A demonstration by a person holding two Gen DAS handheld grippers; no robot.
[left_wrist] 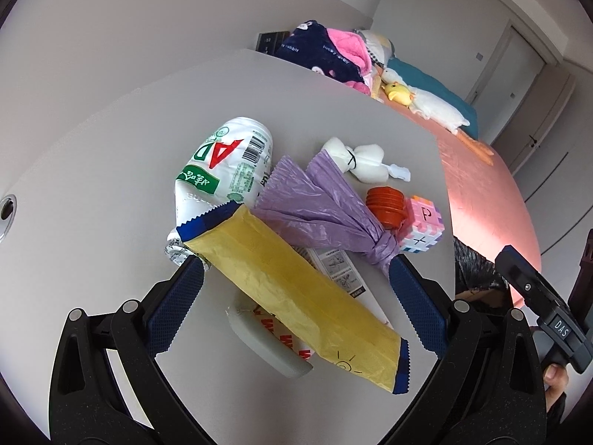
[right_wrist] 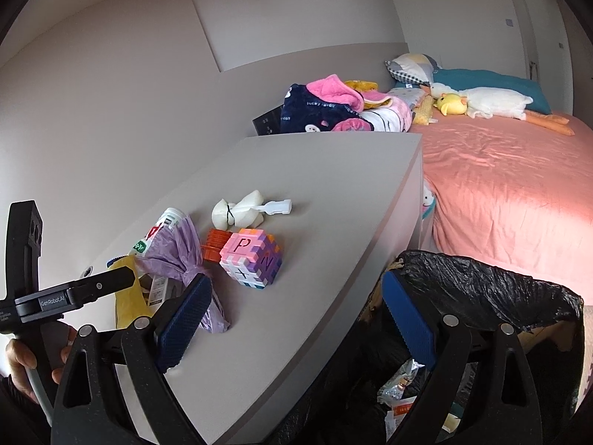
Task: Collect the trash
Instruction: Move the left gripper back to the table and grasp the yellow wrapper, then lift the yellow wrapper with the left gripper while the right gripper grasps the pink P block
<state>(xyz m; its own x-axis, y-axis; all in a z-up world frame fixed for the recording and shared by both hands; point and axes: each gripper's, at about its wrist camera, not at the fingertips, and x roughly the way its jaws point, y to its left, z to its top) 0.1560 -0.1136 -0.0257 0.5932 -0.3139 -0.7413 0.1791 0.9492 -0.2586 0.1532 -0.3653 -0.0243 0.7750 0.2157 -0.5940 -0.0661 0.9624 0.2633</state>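
A long yellow wrapper with blue ends lies on top of a pile of trash on the grey table. My left gripper is open, with one finger on either side of the wrapper and neither pad touching it. Behind the wrapper are a knotted purple plastic bag and a crushed white bottle with green and red print. A printed leaflet and a red-lettered wrapper lie underneath. My right gripper is open and empty over the table's near edge, beside a black-lined bin.
A white tied pouch, an orange ribbed cap and a pastel puzzle cube sit mid-table. A flat grey object lies under the pile. A pink bed with plush toys and blankets stands right of the table. A hand holds the left gripper.
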